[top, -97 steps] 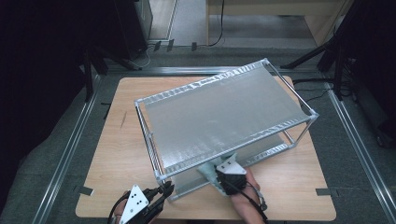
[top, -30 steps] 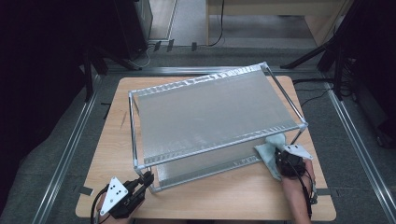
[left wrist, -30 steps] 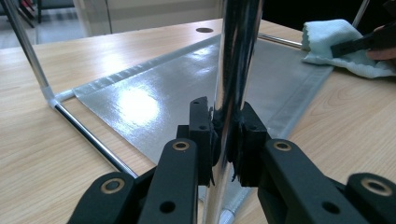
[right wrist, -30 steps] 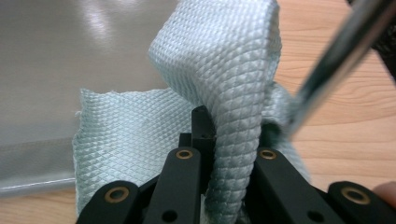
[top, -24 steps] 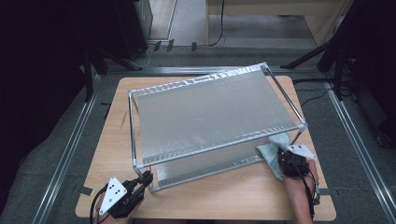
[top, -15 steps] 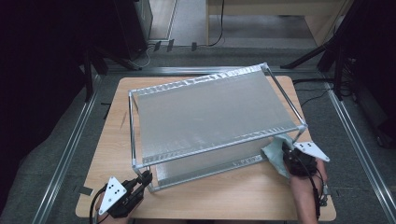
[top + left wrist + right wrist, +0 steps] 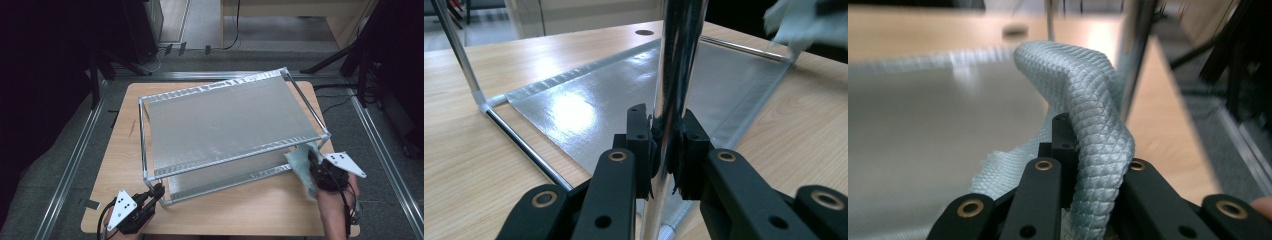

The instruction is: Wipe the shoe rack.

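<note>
A two-tier metal rack [image 7: 230, 120] covers most of the bench [image 7: 125, 130], reaching its far edge. Bare strips lie open along the left, near and right edges. The rack's posts block sideways passes between shelves.

Lab/test cell: wooden table [image 7: 250, 212] w/ aluminium floor rails [image 7: 75, 160], loose cables [image 7: 340, 102].

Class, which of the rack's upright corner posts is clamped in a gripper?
The near-left post, gripped by the left gripper; the others stand free.

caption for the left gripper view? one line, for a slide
Left gripper clamped on the metal rack's chrome corner post, lower shelf behind.
</note>
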Demonstrator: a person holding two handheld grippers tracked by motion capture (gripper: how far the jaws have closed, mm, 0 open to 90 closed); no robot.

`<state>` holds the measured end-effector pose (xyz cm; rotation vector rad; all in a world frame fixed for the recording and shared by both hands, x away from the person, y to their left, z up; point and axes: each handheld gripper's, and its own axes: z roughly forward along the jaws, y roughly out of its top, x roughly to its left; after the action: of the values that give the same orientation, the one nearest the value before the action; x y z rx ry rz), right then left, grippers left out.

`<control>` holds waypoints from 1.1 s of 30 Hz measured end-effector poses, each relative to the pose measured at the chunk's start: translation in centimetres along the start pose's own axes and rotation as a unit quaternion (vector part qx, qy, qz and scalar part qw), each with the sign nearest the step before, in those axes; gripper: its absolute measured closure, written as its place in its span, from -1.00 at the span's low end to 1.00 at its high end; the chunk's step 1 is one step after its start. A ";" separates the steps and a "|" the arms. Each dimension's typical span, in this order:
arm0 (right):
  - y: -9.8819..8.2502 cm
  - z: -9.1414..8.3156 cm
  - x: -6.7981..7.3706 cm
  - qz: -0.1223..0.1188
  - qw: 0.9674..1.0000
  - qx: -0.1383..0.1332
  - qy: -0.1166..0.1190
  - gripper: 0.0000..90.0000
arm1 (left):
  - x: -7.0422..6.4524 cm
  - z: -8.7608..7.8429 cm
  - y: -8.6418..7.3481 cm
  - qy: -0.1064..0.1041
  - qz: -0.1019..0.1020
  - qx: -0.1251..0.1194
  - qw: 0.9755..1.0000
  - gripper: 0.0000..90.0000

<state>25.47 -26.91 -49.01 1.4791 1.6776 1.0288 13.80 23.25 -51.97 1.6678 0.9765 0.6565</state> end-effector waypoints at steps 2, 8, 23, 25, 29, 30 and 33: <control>-1.5 1.5 0.5 -0.009 0.999 0.036 0.006 0.88 | 0.0 0.0 0.0 0.000 0.000 0.000 1.000 0.79; -3.9 4.0 3.6 -0.044 0.994 0.094 0.040 0.88 | 0.0 0.0 0.0 0.000 -0.003 0.000 1.000 0.79; -6.0 3.1 17.7 -0.138 0.974 0.083 0.158 0.89 | -2.5 0.9 0.0 -0.018 0.000 -0.003 1.000 0.79; -6.5 2.5 20.0 -0.157 0.967 0.078 0.184 0.89 | -2.8 1.1 0.0 -0.022 0.001 -0.003 1.000 0.79; -7.2 1.4 23.5 -0.182 0.948 0.072 0.251 0.86 | -3.4 1.3 0.1 -0.029 0.002 -0.003 1.000 0.79; -7.3 1.1 24.2 -0.185 0.942 0.071 0.270 0.86 | -3.5 1.4 0.1 -0.029 0.004 -0.003 1.000 0.79; -7.6 0.5 25.2 -0.197 0.936 0.066 0.284 0.85 | -3.5 1.4 0.1 -0.030 0.007 -0.003 1.000 0.79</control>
<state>18.96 -2.27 -55.47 0.8906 2.3688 1.1983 13.13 19.57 -52.18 1.6809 0.9194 0.6154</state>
